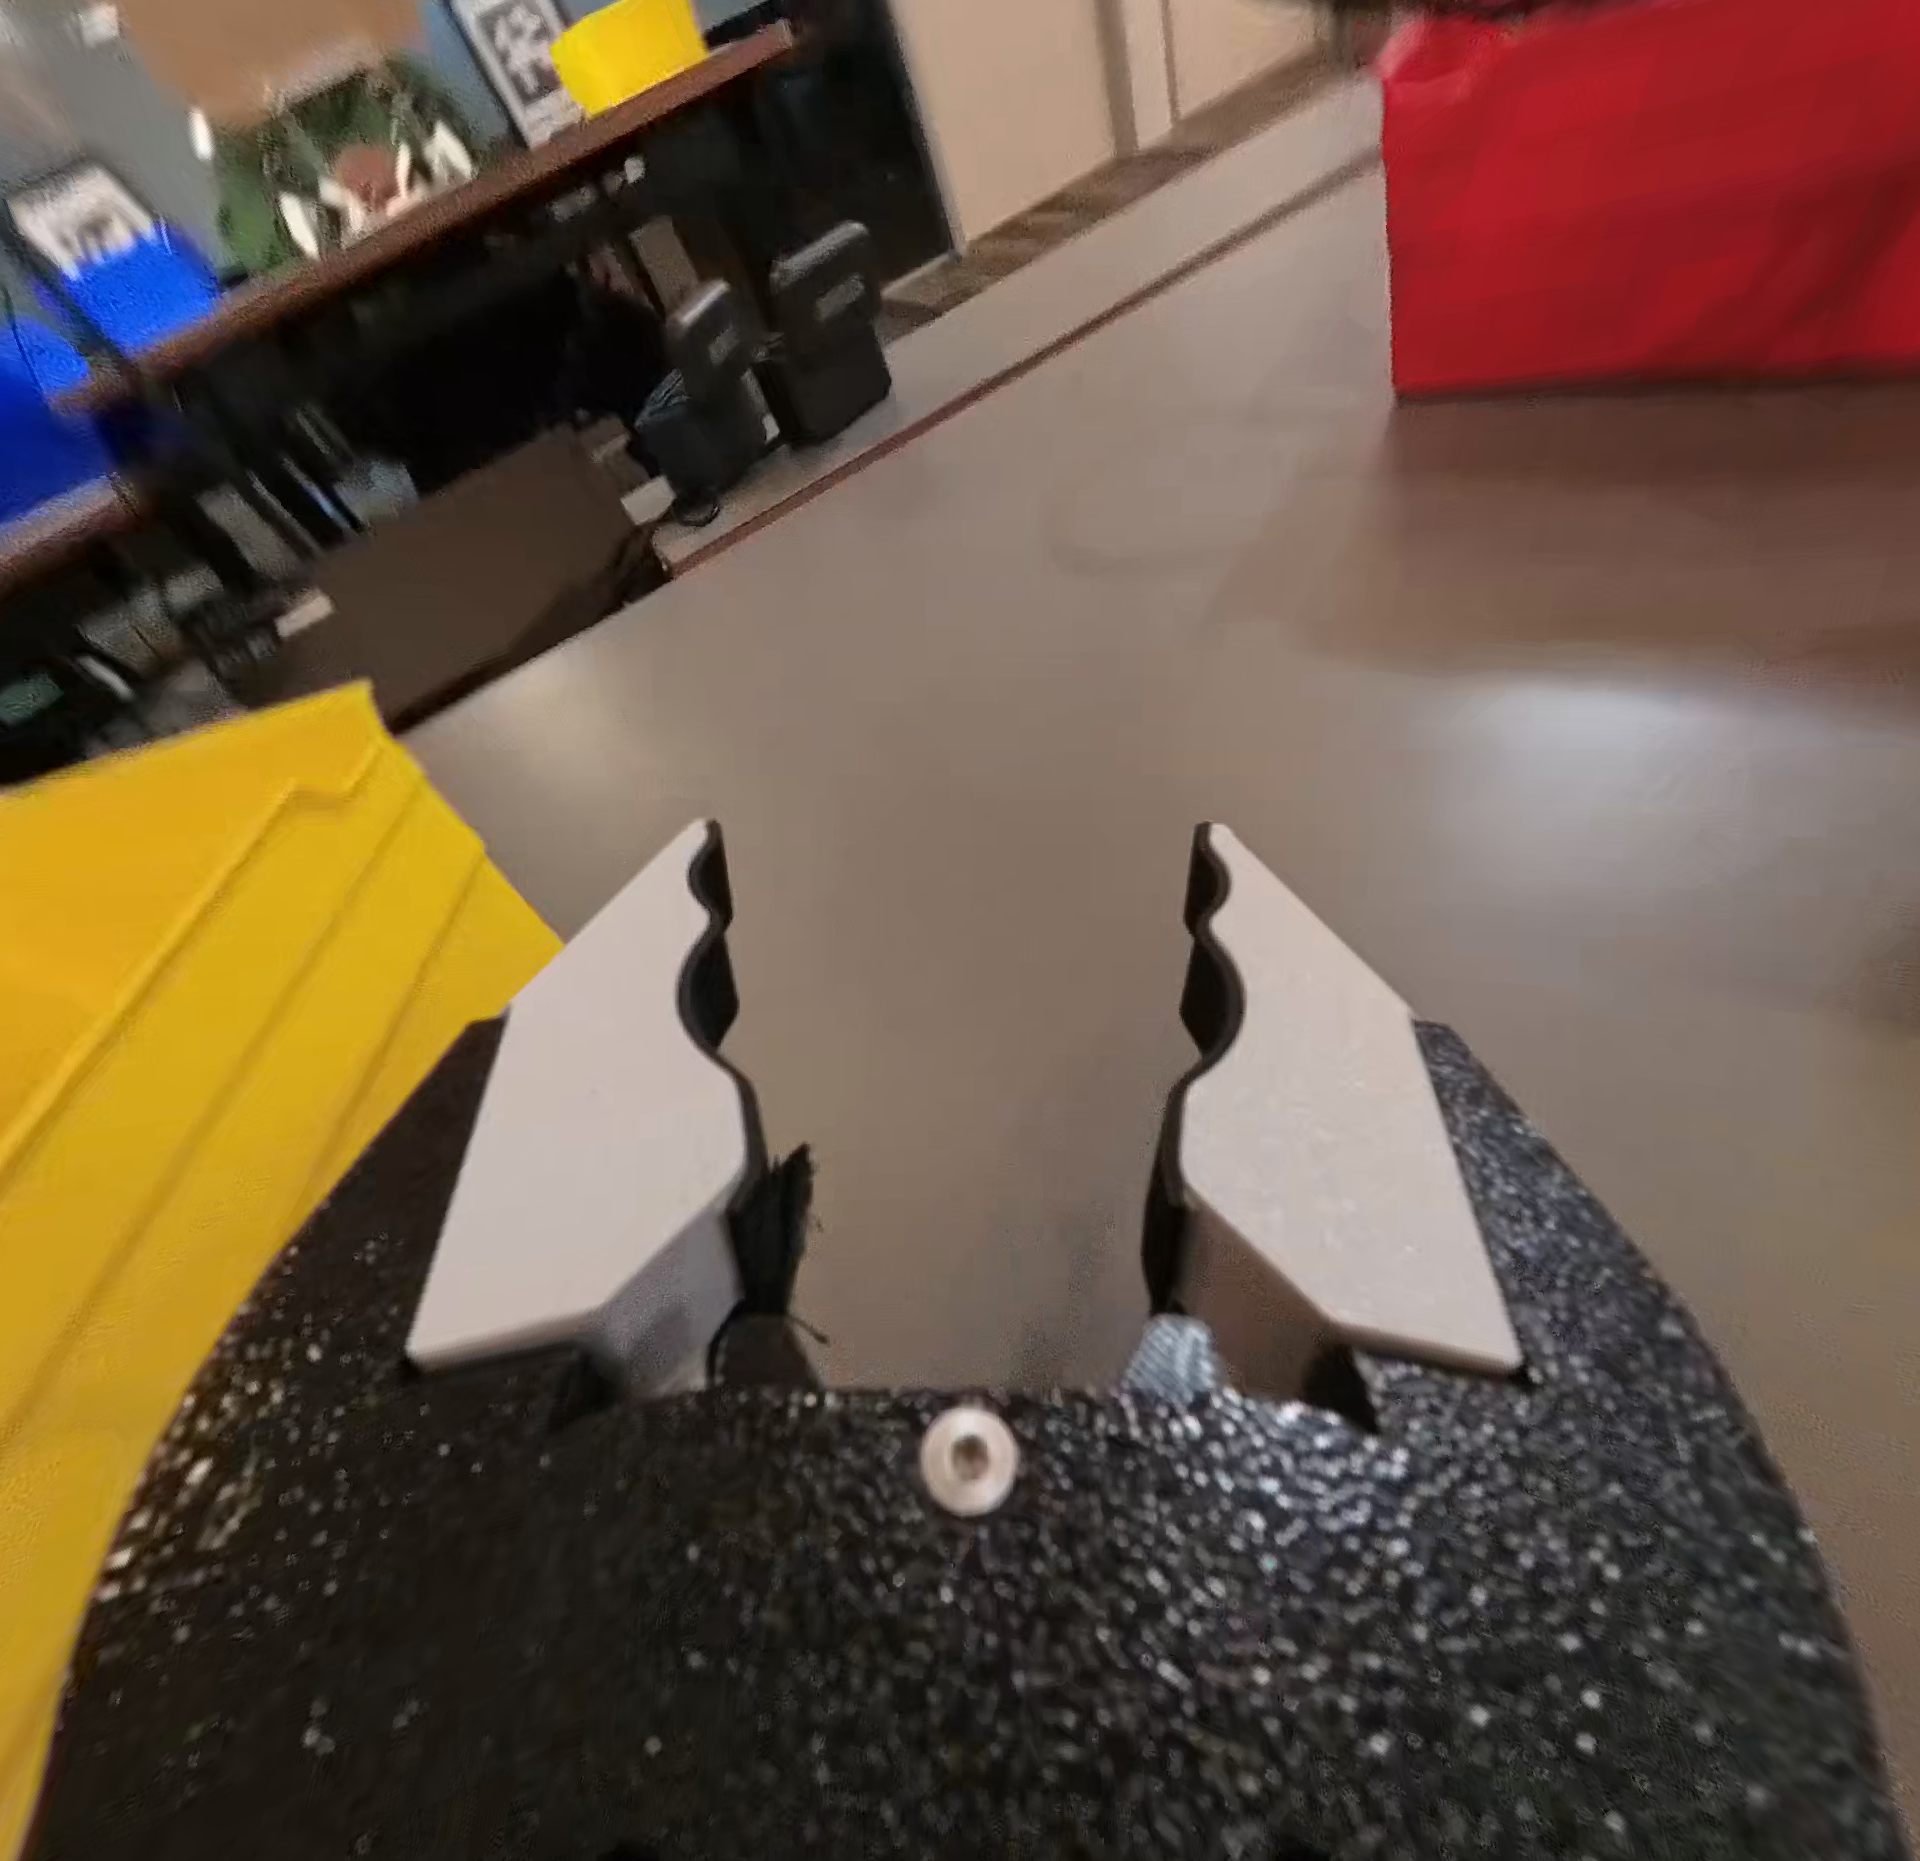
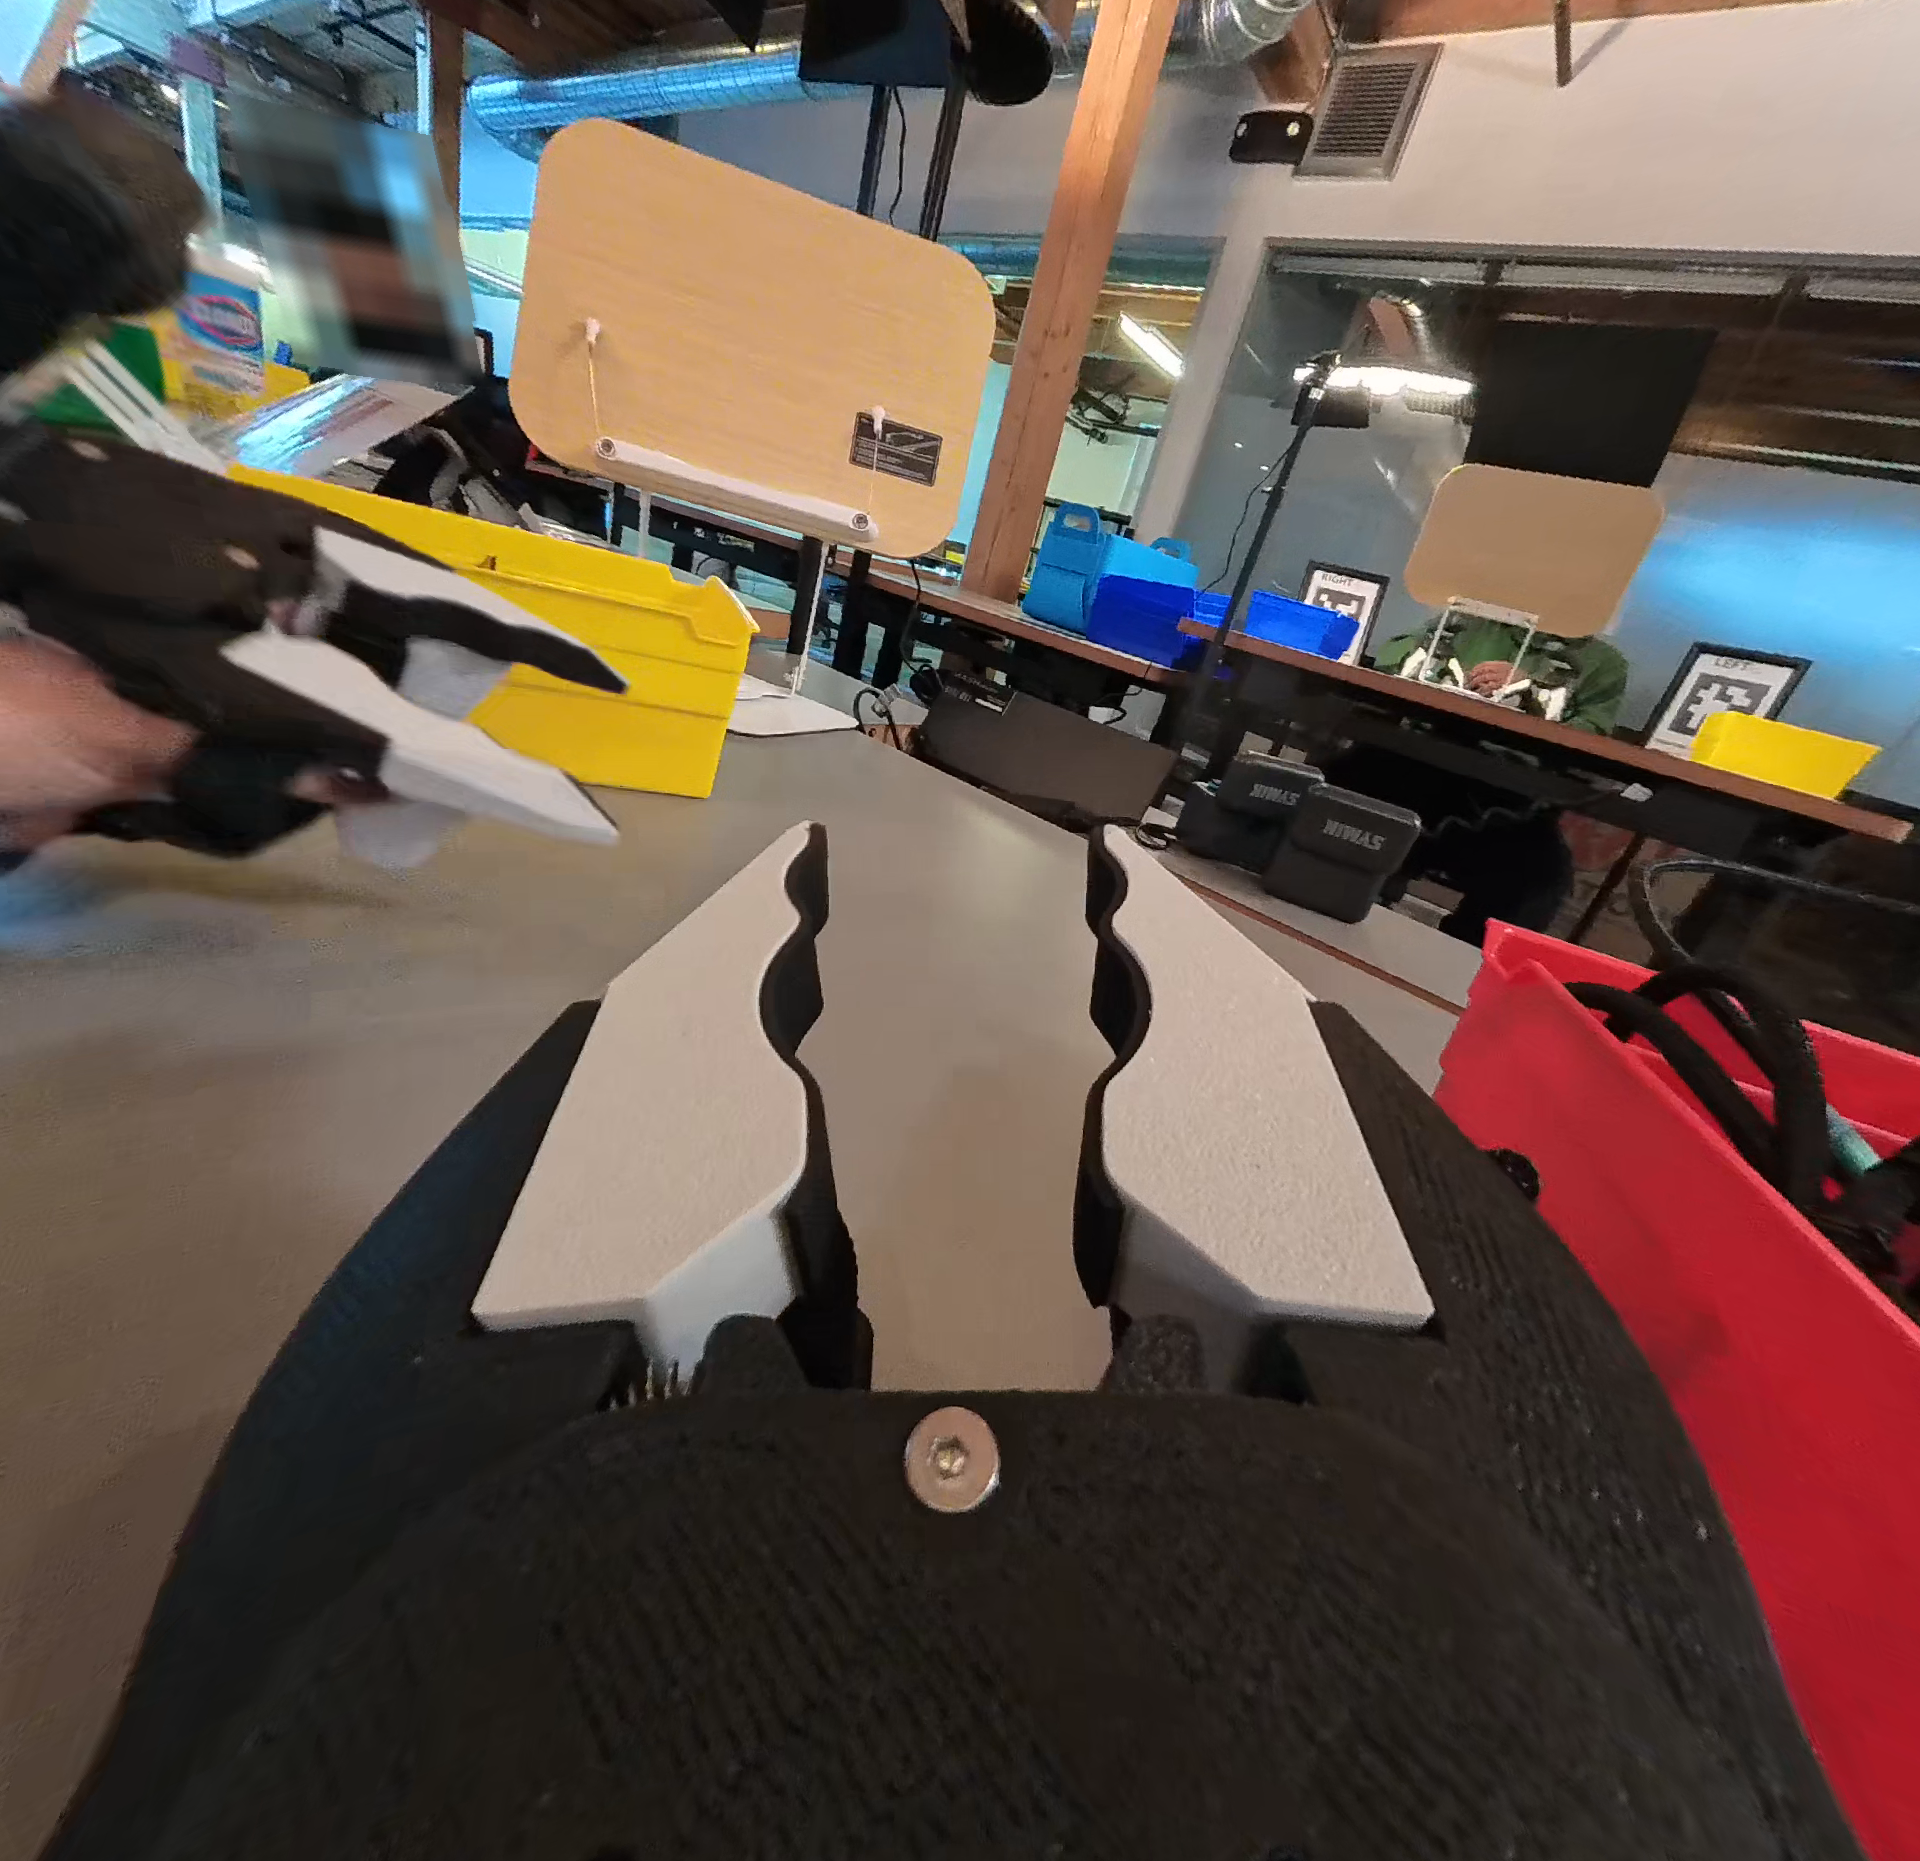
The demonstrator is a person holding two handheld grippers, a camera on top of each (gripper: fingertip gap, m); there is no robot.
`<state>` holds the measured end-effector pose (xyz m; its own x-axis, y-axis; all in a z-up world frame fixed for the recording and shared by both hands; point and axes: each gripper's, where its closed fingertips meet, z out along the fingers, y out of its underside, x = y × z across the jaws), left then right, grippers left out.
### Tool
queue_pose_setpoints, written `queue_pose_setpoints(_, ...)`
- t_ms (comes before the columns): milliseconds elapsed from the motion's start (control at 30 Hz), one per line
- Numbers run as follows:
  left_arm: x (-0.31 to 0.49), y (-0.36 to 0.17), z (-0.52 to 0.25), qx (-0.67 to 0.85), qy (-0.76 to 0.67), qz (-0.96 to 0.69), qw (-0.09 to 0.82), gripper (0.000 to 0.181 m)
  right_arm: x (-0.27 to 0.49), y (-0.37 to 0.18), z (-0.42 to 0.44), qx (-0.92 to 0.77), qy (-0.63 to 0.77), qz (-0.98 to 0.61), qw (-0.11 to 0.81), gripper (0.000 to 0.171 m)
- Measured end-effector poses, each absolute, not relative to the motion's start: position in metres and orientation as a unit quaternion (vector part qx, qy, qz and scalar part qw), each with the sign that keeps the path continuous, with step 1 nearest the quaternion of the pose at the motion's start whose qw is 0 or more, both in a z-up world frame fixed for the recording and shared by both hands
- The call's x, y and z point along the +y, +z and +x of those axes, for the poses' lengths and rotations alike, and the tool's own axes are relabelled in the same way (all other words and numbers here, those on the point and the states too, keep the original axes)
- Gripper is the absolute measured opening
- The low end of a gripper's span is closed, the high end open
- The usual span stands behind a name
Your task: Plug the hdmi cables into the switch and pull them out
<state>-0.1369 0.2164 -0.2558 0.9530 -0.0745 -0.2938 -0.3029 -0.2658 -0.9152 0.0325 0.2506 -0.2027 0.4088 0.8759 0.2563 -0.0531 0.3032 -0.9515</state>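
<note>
Left tool (image 1: 958, 845) and right tool (image 2: 956, 840) are gaping, empty. Black braided HDMI cables (image 2: 1704, 1063) are lying in red plastic bin (image 2: 1621, 1240), frame right; probably limp: grip rigid plug. Switch unseen.

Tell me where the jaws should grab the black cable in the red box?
Grab the black cable on the loop arching above the rim of the red bin, coming down from above. That arch sits clear of the walls, so the jaws can close across it. The plugs are hidden in the tangle. The right gripper is open and nearest, so it probably suits best.
</note>
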Motion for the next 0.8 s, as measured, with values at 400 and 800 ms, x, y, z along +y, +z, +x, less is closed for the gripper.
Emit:
queue_pose_setpoints(400, 0.109, -0.227, -0.274, -0.082, 0.221, -0.819, 0.524, 0.101, 0.255, -0.204, 0.033, -0.413, 0.360, -0.495, 0.674, 0.049)
queue_pose_setpoints(800, 0.083, -0.223, -0.306, -0.048, 0.186, -0.865, 0.464, 0.096, 0.256, -0.207, 0.032, -0.415, 0.356, -0.501, 0.671, 0.049)
